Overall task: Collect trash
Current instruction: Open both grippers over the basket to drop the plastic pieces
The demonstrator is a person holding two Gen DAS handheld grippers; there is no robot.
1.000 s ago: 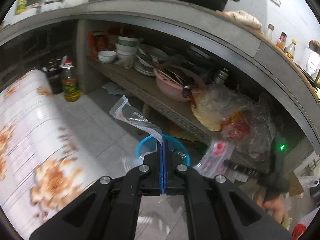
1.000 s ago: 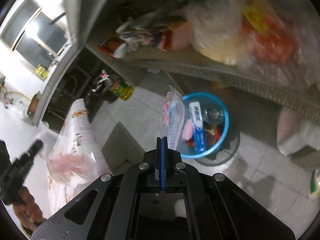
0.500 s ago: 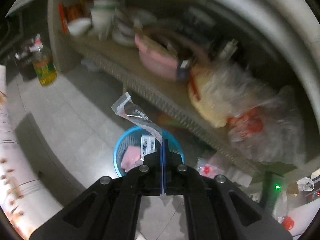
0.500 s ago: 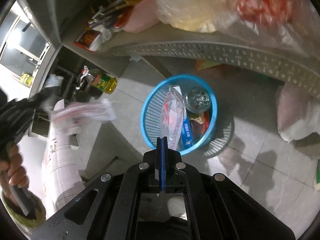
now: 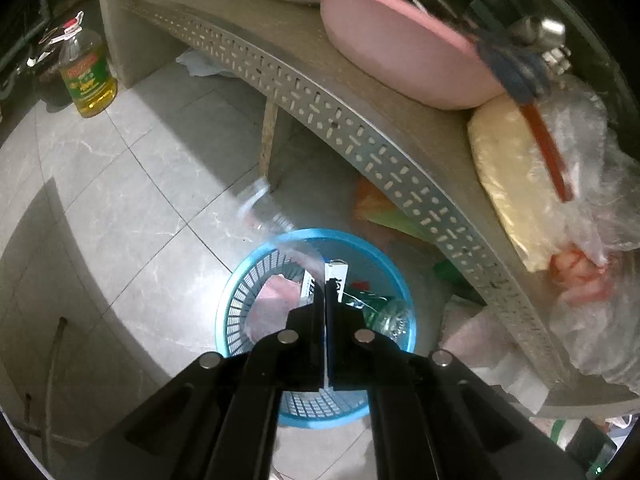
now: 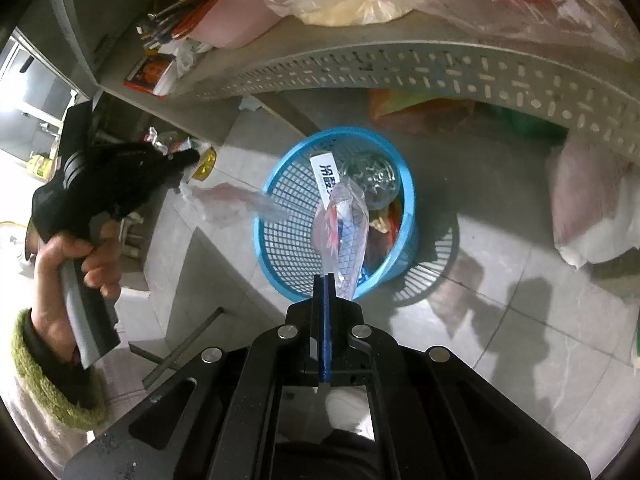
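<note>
Grey tile floor (image 6: 500, 320) under me. My right gripper (image 6: 325, 280) is clamped on a clear wrapper (image 6: 344, 232) over the blue basket (image 6: 280, 248). My left gripper (image 5: 325, 286) is just parting, blurred plastic wrapper (image 5: 280, 232) at its tips above the basket rim. Perforated shelf (image 5: 360, 132) beyond.

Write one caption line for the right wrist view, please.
Right gripper fingers pinch a clear plastic wrapper above the blue basket of trash.

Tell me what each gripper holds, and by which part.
Right gripper pinches a clear bag by its lower edge. Left gripper, jaws opening, has the end of a wrapper between them.
</note>
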